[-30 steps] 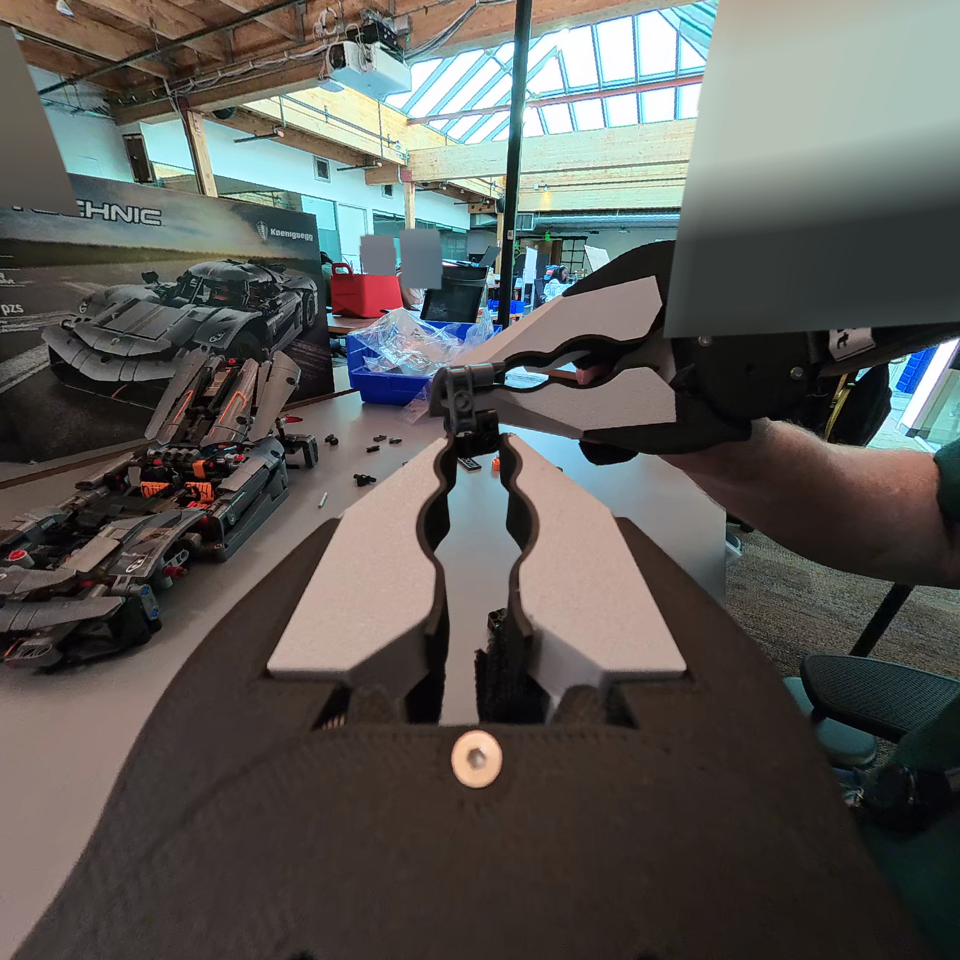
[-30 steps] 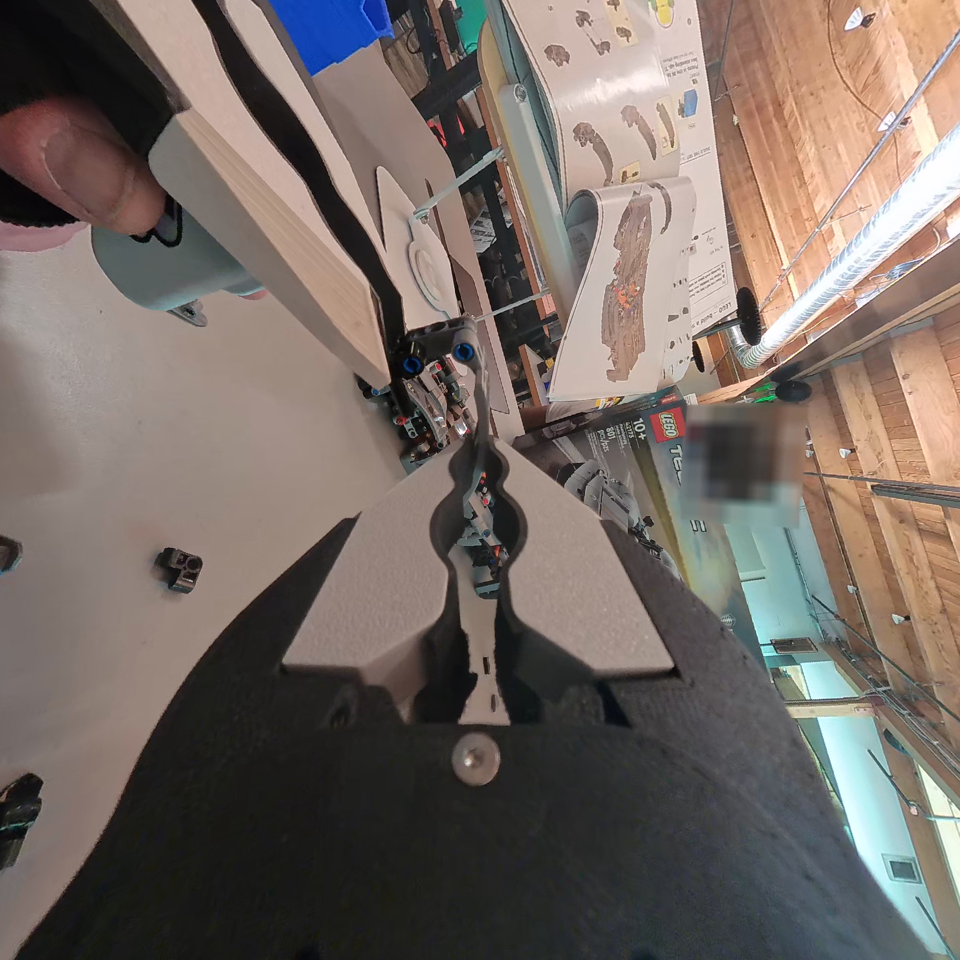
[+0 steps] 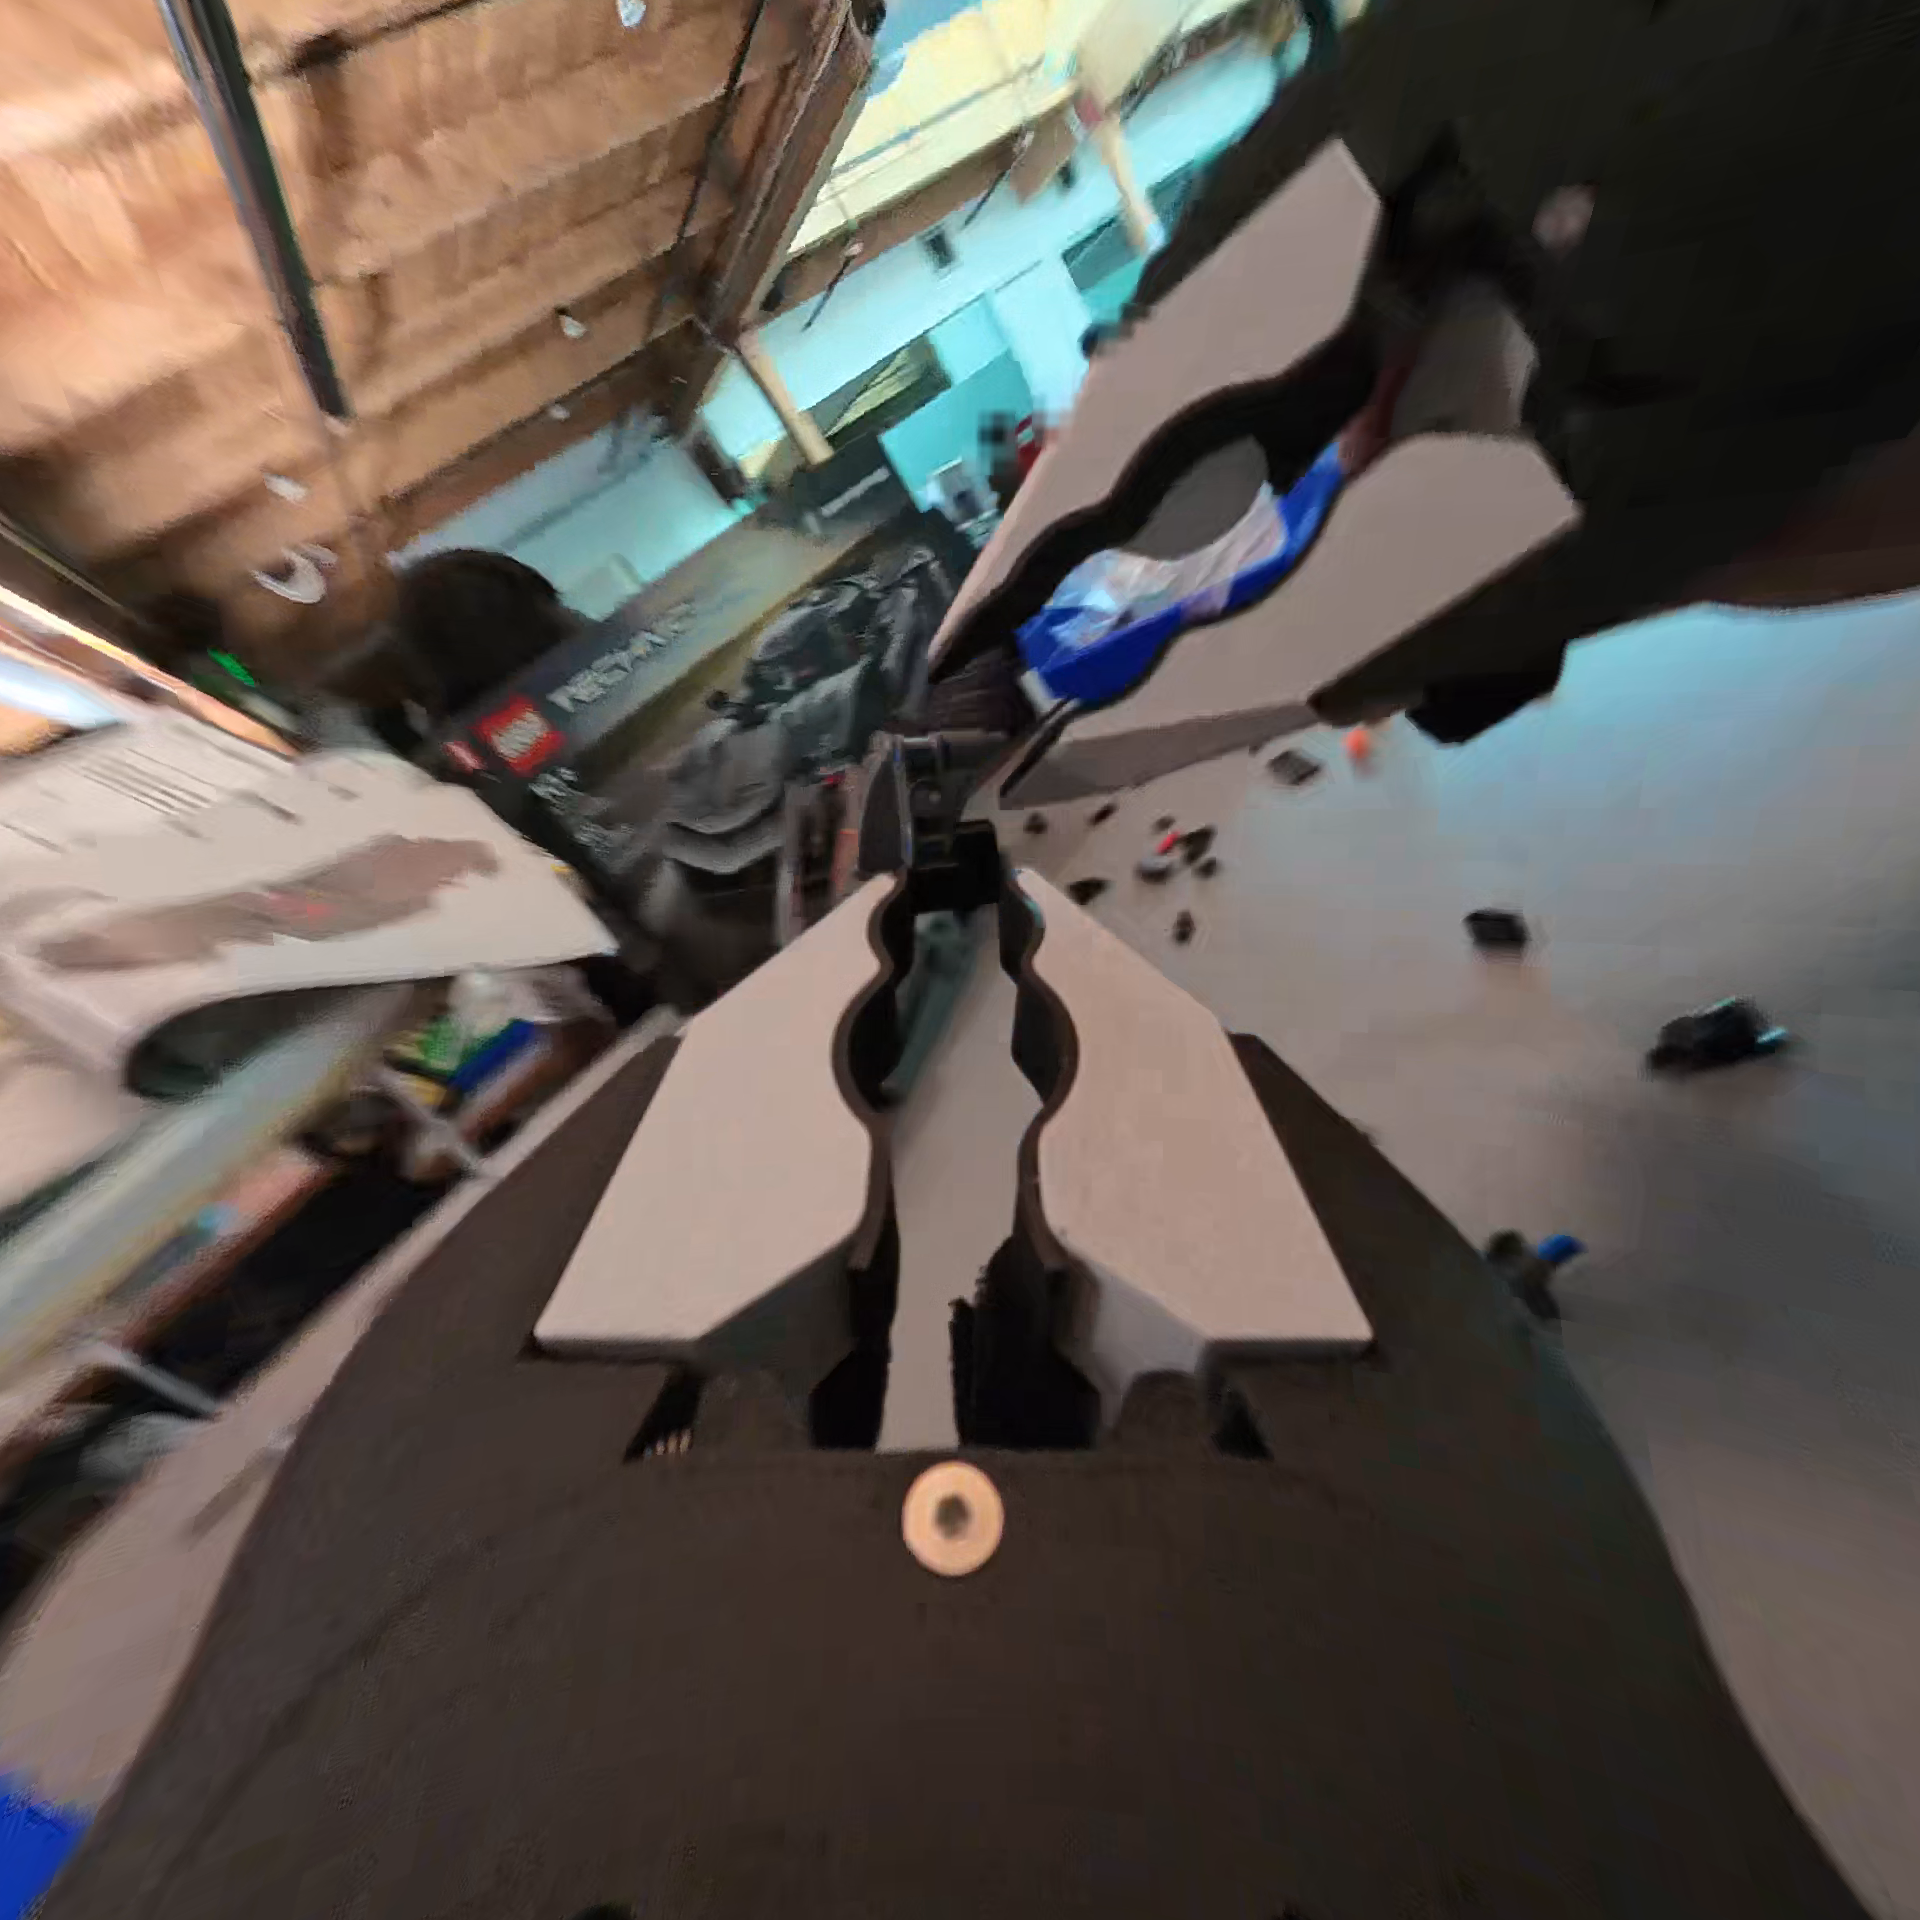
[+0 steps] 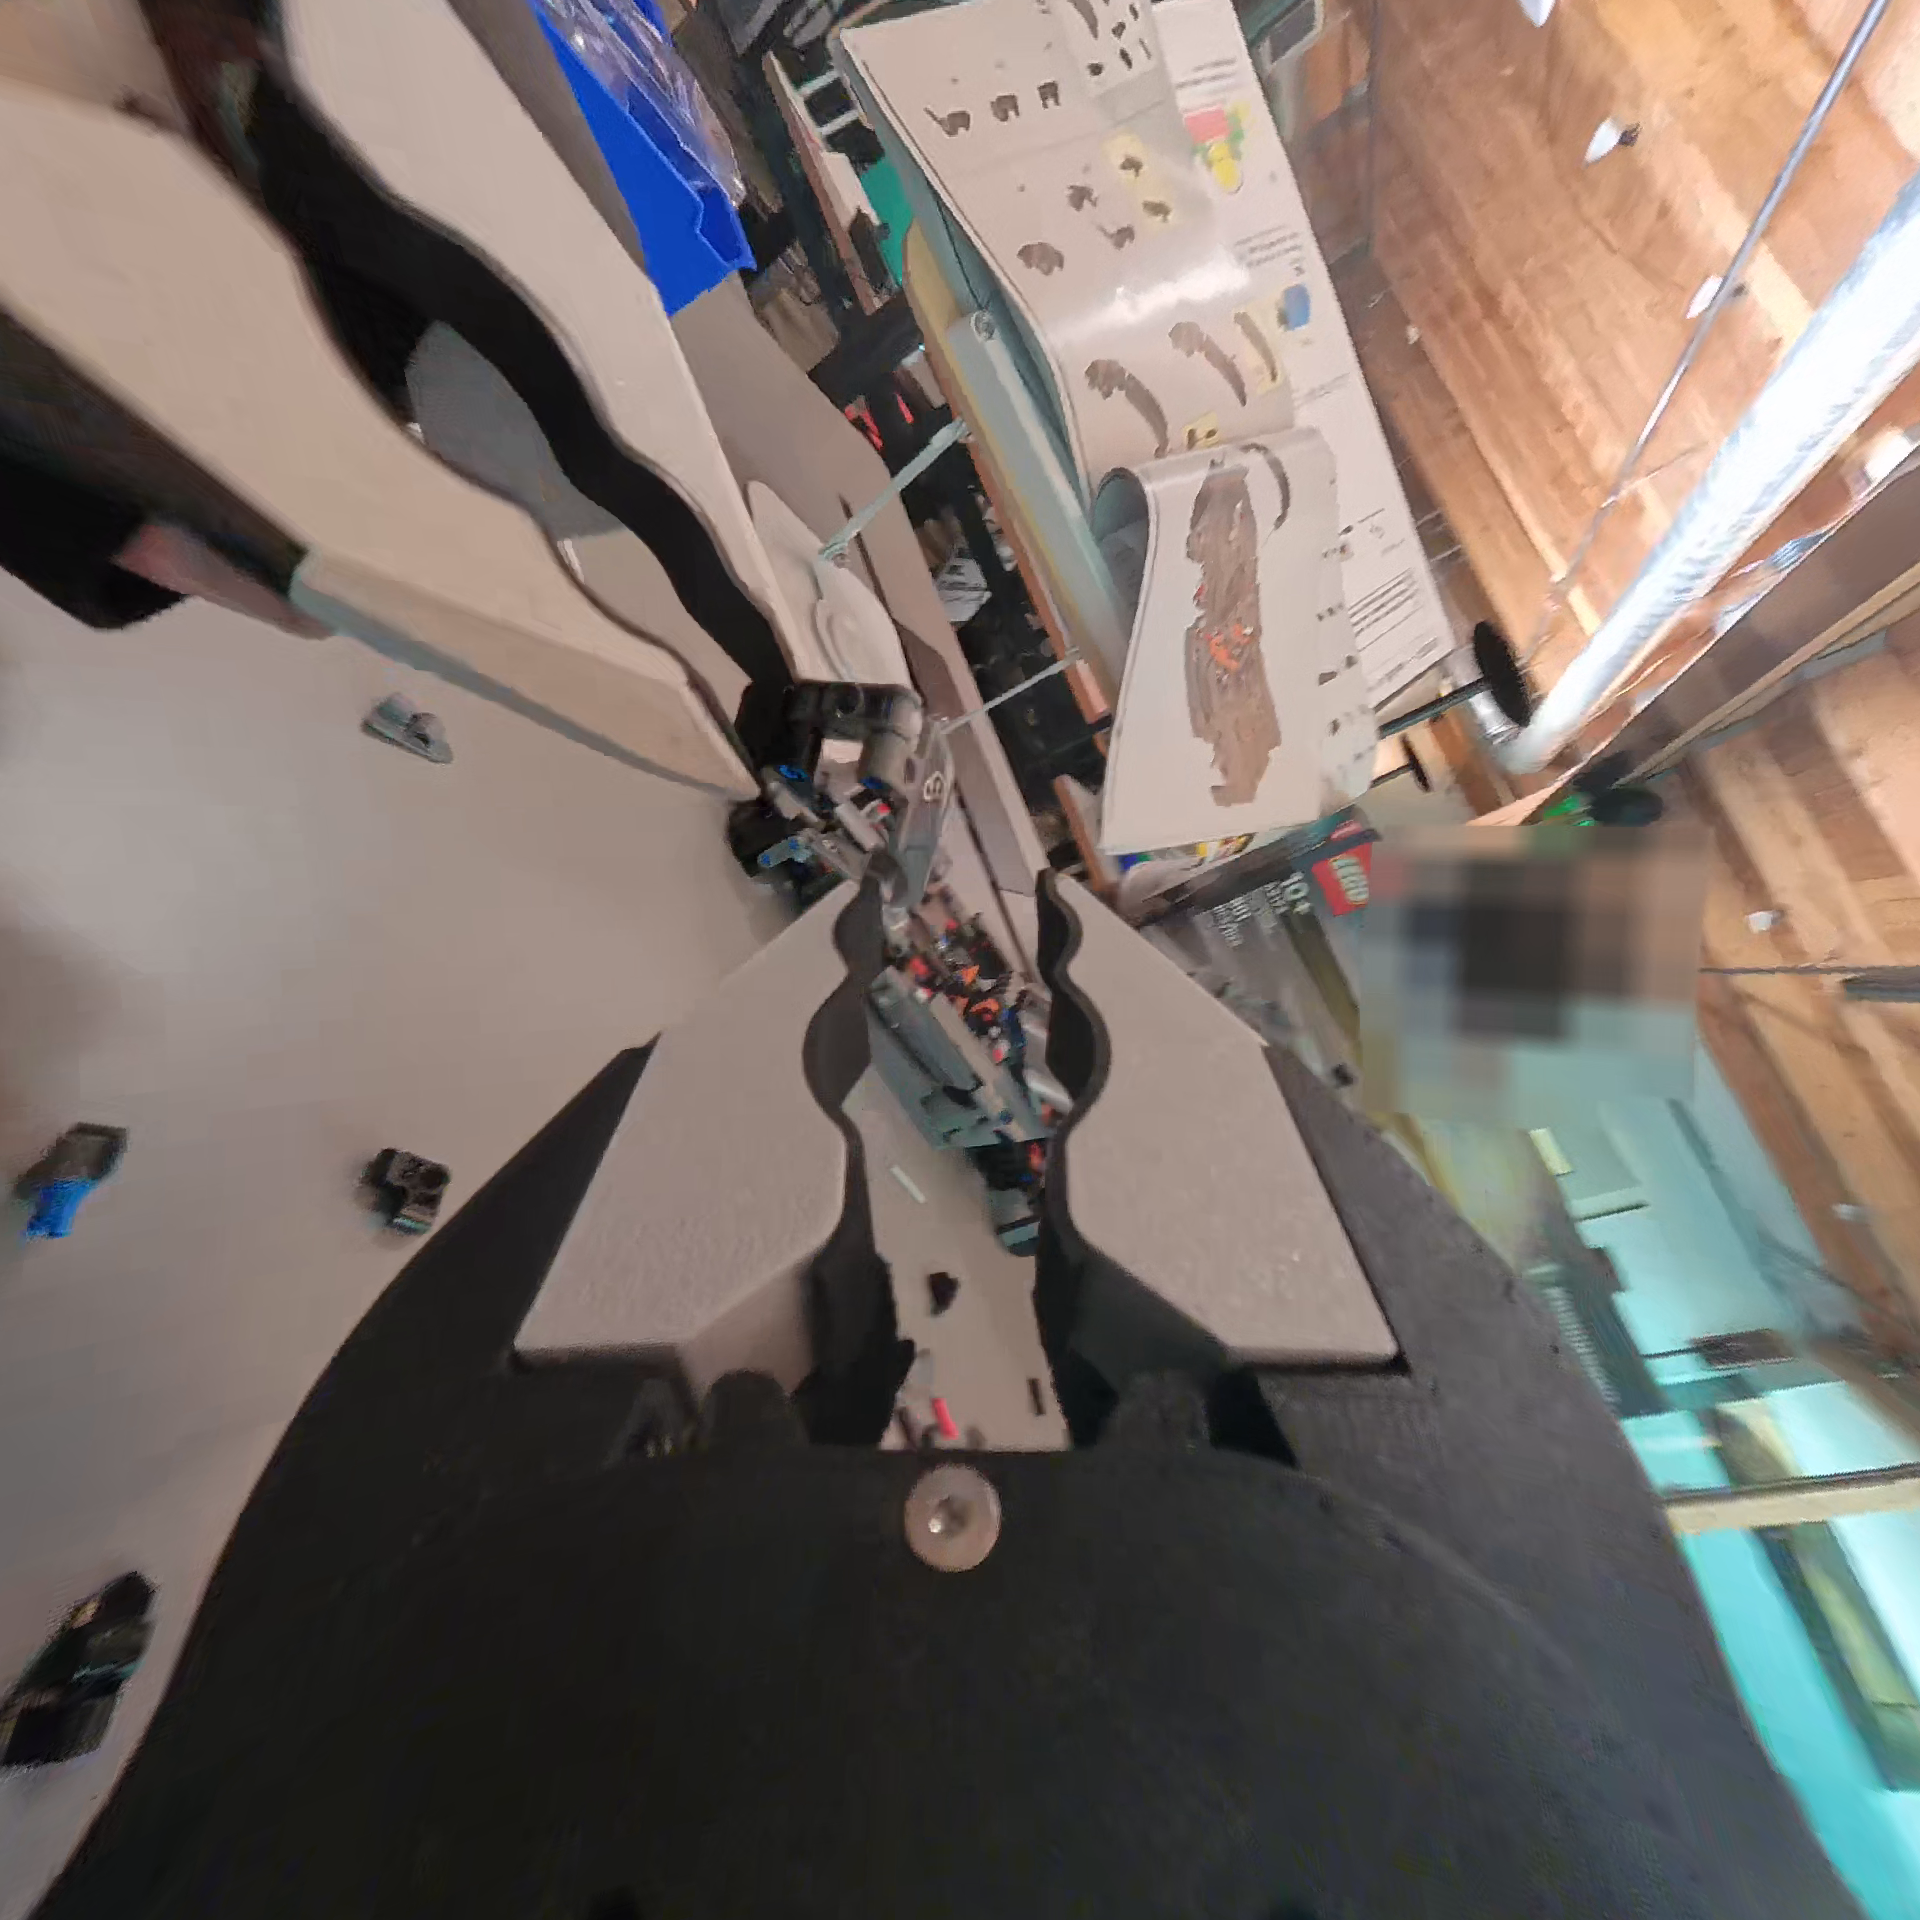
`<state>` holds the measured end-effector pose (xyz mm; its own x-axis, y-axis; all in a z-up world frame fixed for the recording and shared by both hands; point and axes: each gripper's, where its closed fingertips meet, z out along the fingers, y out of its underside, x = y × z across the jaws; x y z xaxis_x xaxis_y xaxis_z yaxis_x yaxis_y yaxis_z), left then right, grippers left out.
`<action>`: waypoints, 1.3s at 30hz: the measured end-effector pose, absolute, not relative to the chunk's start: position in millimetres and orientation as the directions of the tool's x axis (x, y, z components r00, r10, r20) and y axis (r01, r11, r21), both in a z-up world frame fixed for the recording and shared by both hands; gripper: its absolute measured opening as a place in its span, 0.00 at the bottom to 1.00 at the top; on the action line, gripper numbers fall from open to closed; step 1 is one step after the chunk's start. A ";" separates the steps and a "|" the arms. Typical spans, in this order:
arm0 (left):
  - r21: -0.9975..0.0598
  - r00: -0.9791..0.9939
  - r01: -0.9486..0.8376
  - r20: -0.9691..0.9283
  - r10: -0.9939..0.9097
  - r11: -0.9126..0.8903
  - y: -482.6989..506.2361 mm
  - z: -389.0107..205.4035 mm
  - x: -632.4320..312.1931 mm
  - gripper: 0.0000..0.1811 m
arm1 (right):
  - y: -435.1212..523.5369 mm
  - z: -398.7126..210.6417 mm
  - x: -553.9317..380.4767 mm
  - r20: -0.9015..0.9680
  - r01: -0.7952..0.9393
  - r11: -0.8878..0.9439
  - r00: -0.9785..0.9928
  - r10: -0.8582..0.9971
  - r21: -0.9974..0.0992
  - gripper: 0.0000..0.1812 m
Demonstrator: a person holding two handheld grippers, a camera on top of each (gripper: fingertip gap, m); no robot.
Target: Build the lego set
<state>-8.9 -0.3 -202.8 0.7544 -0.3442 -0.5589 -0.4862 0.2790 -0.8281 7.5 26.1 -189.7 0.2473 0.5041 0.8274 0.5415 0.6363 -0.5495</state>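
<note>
A big open workshop or maker loft is showing here: wood beams (image 4: 1558, 343) and a duct (image 4: 1704, 457) are running overhead, a grey desk (image 4: 260, 935) is carrying loose bricks, a blue bin (image 4: 665, 177) is sitting nearby, and a manual (image 4: 1226, 582) is standing open.

each tool (image 3: 948, 883) has a rough, grainy black printed body, matt pale grey fingers (image 3: 748, 1122) and a shiny metal screw (image 3: 953, 1519). the counter (image 4: 312, 935) is smooth matt grey. the small lego parts (image 4: 405, 1184) look like hard plastic. the instruction booklet (image 4: 1226, 582) is paper with a slight sheen. the ceiling (image 4: 1558, 343) is bare wood.
</note>
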 end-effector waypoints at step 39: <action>-0.548 0.540 -0.780 -0.833 -0.117 0.302 1.4 -213.0 5.9 0.07 | 9.8 -208.9 13.7 -0.102 0.162 -0.128 0.156 0.982 -0.978 0.13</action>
